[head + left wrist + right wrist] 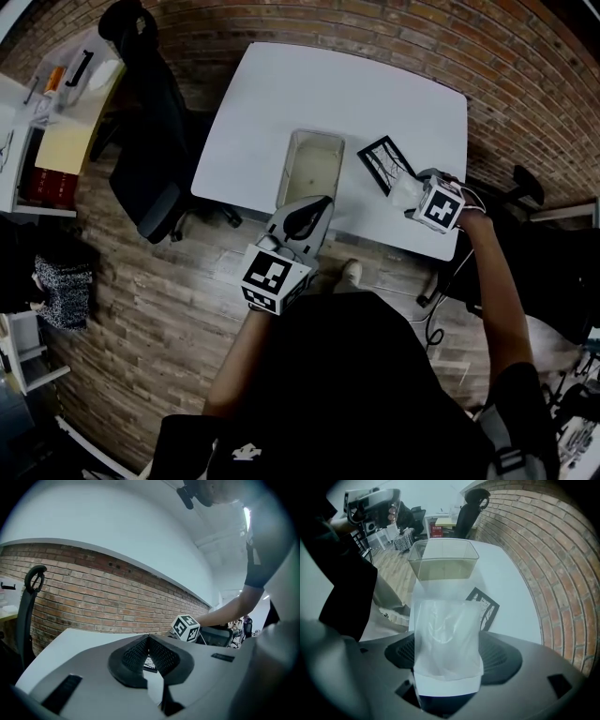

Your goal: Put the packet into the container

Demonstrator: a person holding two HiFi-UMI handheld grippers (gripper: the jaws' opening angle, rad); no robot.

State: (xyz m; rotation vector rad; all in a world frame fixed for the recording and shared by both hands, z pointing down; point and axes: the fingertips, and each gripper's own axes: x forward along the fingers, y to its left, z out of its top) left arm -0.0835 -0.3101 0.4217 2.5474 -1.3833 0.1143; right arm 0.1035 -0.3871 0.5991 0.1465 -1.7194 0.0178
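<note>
Packet [447,639] clamped by the right gripper [409,195], clear only in its own view; head view puts the container [312,141] at its nine o'clock; left gripper [149,639] closed, empty.

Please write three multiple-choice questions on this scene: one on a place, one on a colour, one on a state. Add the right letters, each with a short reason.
1. In the head view, the black card lies: A. inside the container; B. on the table, right of the container; C. on the floor.
2. The table is: A. white; B. red; C. green.
3. The right gripper is: A. open and empty; B. shut on a pen; C. shut on the packet.
Answers: B, the card lies on the table beside the container's right wall; A, the tabletop is plain white; C, the packet stands clamped between the jaws.
</note>
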